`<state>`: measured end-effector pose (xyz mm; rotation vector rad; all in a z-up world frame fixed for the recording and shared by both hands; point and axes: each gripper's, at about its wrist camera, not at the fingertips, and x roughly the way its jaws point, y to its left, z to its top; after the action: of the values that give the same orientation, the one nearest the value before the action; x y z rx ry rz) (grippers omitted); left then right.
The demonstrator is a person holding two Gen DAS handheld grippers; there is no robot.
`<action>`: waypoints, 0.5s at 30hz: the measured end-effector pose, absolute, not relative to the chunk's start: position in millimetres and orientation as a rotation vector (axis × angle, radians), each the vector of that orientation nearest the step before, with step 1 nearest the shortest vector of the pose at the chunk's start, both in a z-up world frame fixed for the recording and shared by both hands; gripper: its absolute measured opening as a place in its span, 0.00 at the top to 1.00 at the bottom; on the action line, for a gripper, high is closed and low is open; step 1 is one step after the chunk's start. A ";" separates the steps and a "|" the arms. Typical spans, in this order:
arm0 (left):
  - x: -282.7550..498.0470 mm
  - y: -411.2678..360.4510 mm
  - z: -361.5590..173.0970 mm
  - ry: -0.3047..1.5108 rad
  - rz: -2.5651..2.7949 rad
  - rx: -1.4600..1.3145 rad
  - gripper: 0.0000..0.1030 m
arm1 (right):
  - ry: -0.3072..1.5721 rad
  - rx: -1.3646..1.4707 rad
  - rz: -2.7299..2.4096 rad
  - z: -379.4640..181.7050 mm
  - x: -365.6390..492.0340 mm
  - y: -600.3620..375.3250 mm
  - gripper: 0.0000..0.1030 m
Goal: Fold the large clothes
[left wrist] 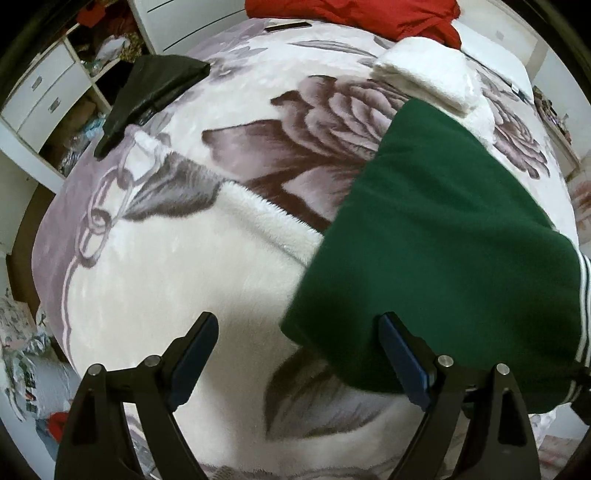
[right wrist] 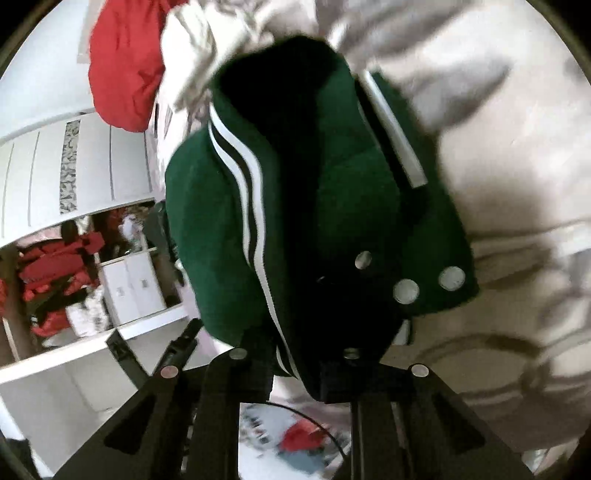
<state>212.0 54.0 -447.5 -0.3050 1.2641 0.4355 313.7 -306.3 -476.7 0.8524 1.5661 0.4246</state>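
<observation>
A green jacket (left wrist: 443, 240) with white stripes lies on a bed covered by a fluffy white blanket (left wrist: 177, 266) with big purple-grey flowers. In the left wrist view the jacket is a long green shape. Its long side runs from the bottom right, near the camera, up toward the far side of the bed, leaning a little to the right. The striped edge is on the right side. The left gripper (left wrist: 299, 354) hangs above the blanket with its jaws wide apart and nothing between them. The right-hand finger (left wrist: 402, 354) sits over the near edge of the jacket, but it is hard to tell if it touches. In the right wrist view the right gripper (right wrist: 295, 365) is pinched shut on a bunched part of the jacket (right wrist: 207, 236), close to the white stripes and the round snap buttons (right wrist: 406, 291). The cloth hangs away from the fingers in a folded lump. This view is blurry. Farther off on the bed lie a folded white fluffy cloth (left wrist: 428, 77), a red garment (left wrist: 369, 14) and a folded black garment (left wrist: 155, 88). White drawers (left wrist: 40, 96) and open shelves stand beside the bed.
</observation>
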 end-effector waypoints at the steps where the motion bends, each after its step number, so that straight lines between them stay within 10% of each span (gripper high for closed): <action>1: 214.9 53.3 -449.2 1.262 0.428 -0.302 0.14 | 1.560 0.842 0.404 -474.3 315.8 -315.6 0.83; 6: 225.1 50.0 -466.9 1.316 0.447 -0.232 0.14 | 1.656 0.734 0.327 -531.1 316.0 -328.1 0.80; 9: 221.0 52.7 -467.1 1.335 0.438 -0.243 0.14 | 1.856 0.897 0.349 -577.6 311.9 -328.3 0.62; 15: 216.1 44.4 -461.3 1.331 0.389 -0.227 0.14 | 1.646 0.914 0.304 -523.0 333.2 -383.9 0.44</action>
<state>216.1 44.4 -461.3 -0.2269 1.3310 0.3886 333.2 -383.9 -523.0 0.9140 1.6462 0.3036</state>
